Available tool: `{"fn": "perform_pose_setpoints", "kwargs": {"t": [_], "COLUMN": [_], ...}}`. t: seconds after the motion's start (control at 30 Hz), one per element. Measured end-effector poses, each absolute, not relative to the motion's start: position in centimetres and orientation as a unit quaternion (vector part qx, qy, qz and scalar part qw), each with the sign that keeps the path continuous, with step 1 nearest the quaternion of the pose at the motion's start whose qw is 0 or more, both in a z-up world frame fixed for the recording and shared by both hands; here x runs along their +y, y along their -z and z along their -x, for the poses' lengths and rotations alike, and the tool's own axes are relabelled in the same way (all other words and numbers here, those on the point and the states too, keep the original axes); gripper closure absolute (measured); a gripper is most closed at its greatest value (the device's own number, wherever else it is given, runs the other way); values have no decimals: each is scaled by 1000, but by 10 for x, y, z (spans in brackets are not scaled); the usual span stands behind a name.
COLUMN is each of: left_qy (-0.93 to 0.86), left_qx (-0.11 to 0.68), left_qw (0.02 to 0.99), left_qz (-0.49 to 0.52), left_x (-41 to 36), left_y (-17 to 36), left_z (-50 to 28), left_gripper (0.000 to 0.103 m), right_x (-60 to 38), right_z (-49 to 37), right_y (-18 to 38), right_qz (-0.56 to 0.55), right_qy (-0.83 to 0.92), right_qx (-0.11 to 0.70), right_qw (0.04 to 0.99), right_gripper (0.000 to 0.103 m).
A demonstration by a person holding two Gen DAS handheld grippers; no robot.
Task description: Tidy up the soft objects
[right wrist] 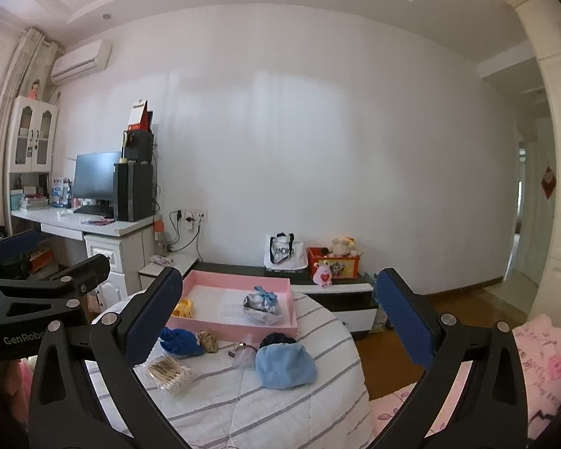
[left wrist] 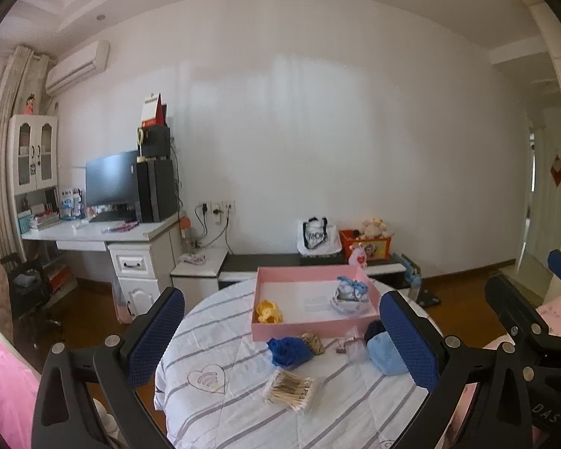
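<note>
Pink cardboard forms the shallow tray that sits at the far side of a round table draped in a white cloth with grey stripes. Seen from the left wrist, the tray holds a yellow knitted piece near its front-left corner and a grey-and-blue fabric bundle toward its right side. On the cloth just in front of the tray lie a dark blue scrunched cloth, a small tan braided item beside it, a clear plastic packet, and a light blue cap partly hidden by the finger on the right. A packet of cotton swabs lies nearer the camera. The left gripper hangs above the table with its blue-padded fingers spread wide, holding nothing.

From the right wrist, the right gripper is likewise spread wide and empty above the table. The pink tray shows the yellow piece and the bundle inside. The dark blue cloth, tan item, clear packet, light blue cap and swab packet all rest on the cloth outside the tray. A dark knitted item lies just behind the cap, touching it. The left gripper shows at the left edge.
</note>
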State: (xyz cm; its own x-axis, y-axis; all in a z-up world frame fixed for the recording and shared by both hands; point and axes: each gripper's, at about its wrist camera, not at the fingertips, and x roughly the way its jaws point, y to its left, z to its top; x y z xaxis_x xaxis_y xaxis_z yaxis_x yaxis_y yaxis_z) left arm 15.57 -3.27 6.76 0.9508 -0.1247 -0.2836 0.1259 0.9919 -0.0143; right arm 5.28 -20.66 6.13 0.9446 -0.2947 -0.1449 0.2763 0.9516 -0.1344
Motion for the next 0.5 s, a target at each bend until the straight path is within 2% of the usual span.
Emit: {"fn": "perform_pose_setpoints", "kwargs": {"t": [0.13,0.5], "left_qy": [55,40], "left_qx": [174,339], "left_qw": [983,940], "left_qz": [-2,21], "left_x": [-32,-31], "left_y": [-57,0], "left_z": [-180,-285], "left_gripper": [0,0], "right_x": [-210,-240], "right_z": [-68,-133], "right_y": [-52,-4], "right_qz": [55,47], "right_qy": [142,155], "right_qx": [99,198], "right_qw": [983,967], "right_gripper": [0,0]}}
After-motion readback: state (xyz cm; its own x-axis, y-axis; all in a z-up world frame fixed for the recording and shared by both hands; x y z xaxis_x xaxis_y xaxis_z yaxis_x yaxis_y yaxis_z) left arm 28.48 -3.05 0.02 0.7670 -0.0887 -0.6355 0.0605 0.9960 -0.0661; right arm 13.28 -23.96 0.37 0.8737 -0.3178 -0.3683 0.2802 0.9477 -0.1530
